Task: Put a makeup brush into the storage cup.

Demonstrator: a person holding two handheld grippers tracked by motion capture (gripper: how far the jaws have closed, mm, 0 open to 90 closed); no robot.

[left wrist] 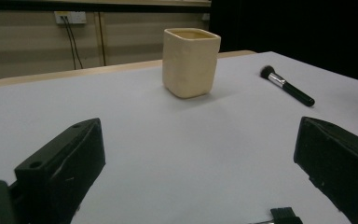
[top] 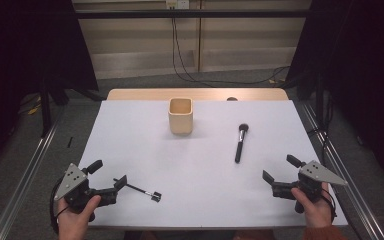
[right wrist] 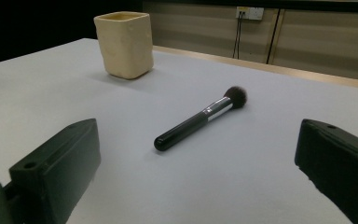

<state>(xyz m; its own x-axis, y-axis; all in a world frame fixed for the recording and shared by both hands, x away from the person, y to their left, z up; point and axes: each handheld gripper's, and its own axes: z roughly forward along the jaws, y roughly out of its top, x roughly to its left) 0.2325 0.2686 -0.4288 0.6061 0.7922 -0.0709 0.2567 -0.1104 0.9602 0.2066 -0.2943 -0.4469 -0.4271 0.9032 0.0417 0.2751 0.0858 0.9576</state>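
White table top [top: 195,165], wooden far edge, dark curtains, grey floor, both hand-held grippers [top: 109,173] [top: 281,168] agape, empty.

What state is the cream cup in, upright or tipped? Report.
Upright: the cream cup stands on its base, open mouth upward, on the table.

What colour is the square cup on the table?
The cup is pale cream yellow, clearest in the left gripper view.

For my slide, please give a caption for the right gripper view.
Open right gripper faces a makeup brush lying on the white table, beige cup behind.
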